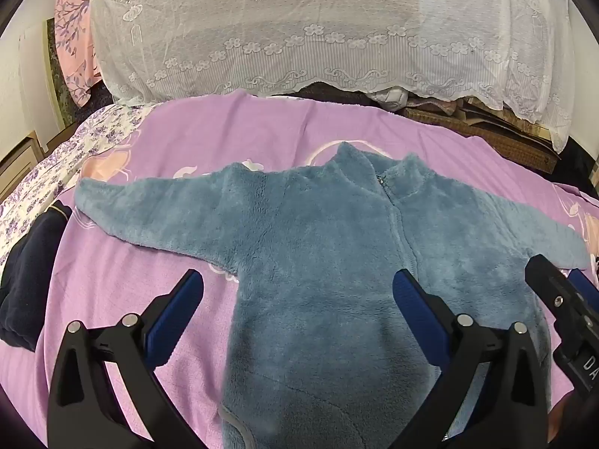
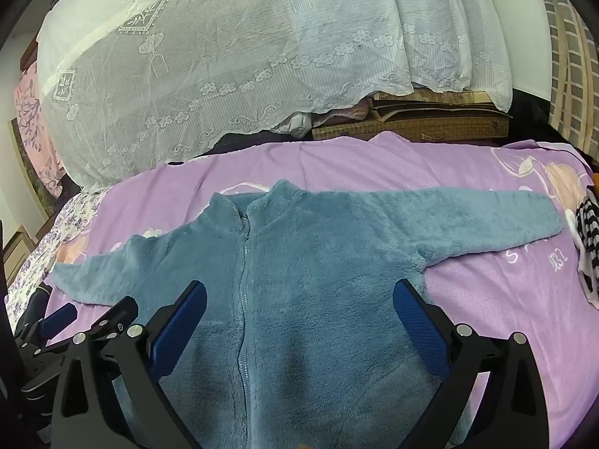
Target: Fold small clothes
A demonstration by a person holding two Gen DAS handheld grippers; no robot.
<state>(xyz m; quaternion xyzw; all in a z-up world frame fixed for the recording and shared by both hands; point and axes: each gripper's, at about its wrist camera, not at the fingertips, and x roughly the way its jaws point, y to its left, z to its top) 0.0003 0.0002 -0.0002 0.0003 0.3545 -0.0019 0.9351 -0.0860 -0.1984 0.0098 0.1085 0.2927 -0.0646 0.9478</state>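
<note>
A small blue fleece jacket lies flat and face up on the purple bedsheet, zipper closed, both sleeves spread out sideways. It also shows in the right wrist view. My left gripper is open and empty, hovering over the jacket's left half near the left armpit. My right gripper is open and empty, over the jacket's right half. The right gripper shows at the right edge of the left wrist view; the left gripper shows at the left edge of the right wrist view.
A white lace cover drapes over a pile behind the sheet. A dark navy garment lies at the left edge. A black-and-white striped garment lies at the right. A woven case stands behind.
</note>
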